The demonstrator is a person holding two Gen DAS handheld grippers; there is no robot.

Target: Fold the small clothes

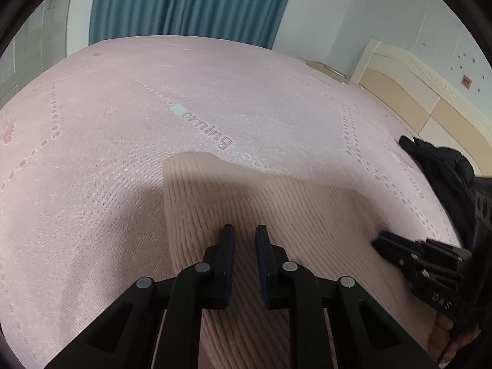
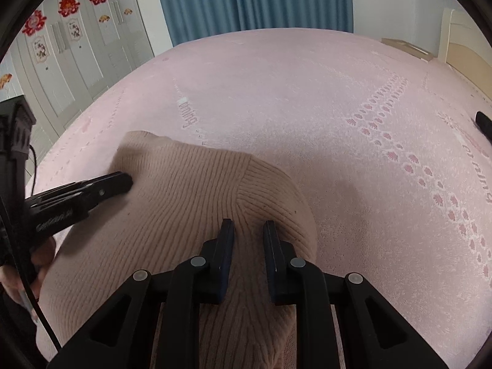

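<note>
Beige ribbed-knit garment (image 1: pixel 276 212) is lying spread on a pink bedspread (image 1: pixel 107 123), its near part running out of view below both cameras. In the right wrist view, a band of finer, differently angled ribbing is forming its rounded right end (image 2: pixel 270 190); the far edge is lying slightly wavy.

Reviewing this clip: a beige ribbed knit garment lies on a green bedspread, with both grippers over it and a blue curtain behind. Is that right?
Not quite: the bedspread is pink, not green, as the right wrist view shows. The rest holds: the beige ribbed knit garment lies on it, left gripper and right gripper over it, blue curtain behind.
</note>
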